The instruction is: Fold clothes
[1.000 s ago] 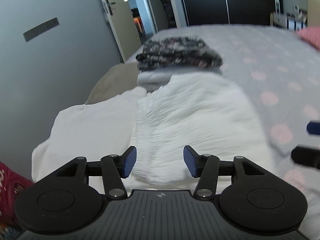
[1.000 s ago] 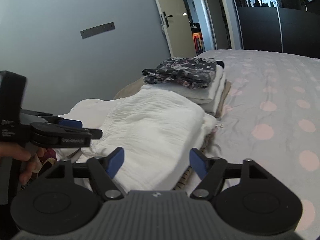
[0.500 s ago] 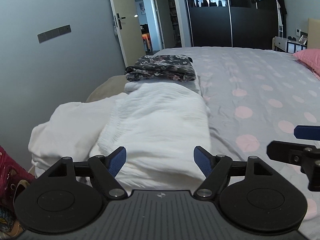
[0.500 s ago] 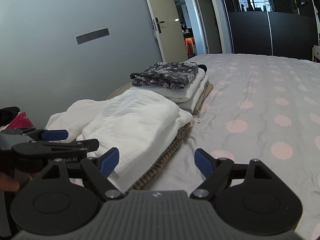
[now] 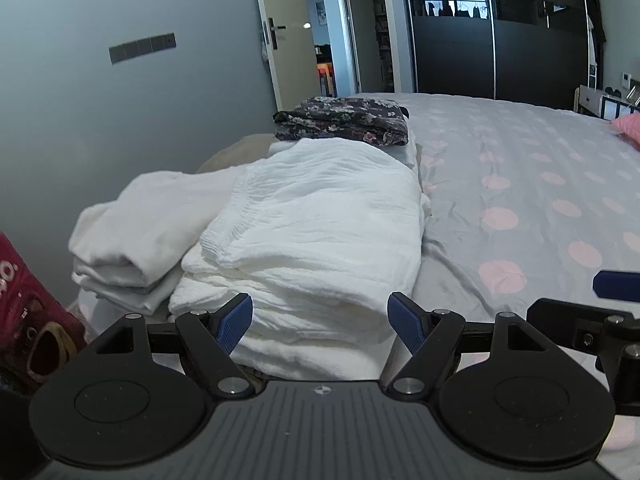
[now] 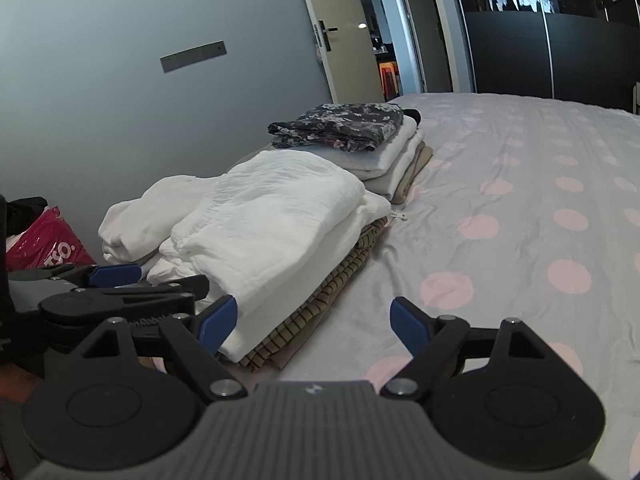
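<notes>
A folded white crinkled garment lies on top of a stack at the bed's left edge, over a striped brown garment. A second folded white pile sits to its left. Behind it is another stack topped by a dark floral garment. My left gripper is open and empty, just short of the white garment's near edge. My right gripper is open and empty, over the bedsheet beside the stack. The left gripper also shows in the right wrist view.
The bed has a grey sheet with pink dots and stretches right. A red bag stands on the floor at the left by the grey wall. An open door and dark wardrobe are at the back.
Both grippers have drawn back from the white garment and opened wider. The garment now lies released on the stack.
</notes>
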Demonstrator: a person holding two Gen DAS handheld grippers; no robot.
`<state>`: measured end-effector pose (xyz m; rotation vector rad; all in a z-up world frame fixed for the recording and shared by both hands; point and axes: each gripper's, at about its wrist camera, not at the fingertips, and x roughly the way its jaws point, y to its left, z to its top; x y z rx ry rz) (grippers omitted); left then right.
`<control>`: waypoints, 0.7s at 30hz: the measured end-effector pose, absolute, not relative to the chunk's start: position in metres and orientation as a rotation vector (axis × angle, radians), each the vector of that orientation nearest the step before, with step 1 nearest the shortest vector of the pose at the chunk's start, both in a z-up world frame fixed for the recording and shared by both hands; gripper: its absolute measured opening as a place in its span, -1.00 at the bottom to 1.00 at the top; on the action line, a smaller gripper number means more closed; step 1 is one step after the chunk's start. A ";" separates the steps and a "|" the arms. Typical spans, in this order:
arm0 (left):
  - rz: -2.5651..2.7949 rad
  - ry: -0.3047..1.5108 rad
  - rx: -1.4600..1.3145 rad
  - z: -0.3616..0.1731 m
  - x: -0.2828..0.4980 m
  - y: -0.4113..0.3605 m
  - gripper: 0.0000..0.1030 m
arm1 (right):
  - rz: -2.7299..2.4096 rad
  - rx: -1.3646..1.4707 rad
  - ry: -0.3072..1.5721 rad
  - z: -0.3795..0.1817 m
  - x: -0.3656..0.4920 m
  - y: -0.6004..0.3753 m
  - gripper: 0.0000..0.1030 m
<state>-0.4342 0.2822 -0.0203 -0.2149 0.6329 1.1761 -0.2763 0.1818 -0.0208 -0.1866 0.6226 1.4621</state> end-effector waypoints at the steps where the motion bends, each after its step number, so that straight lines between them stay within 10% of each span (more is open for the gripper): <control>1: 1.177 0.628 -0.211 -0.021 -0.435 0.280 0.43 | 1.462 -0.188 0.615 -0.020 -0.277 0.181 0.69; 21: 1.185 0.624 -0.285 -0.034 -0.446 0.276 0.44 | 1.455 -0.234 0.564 -0.024 -0.295 0.185 0.85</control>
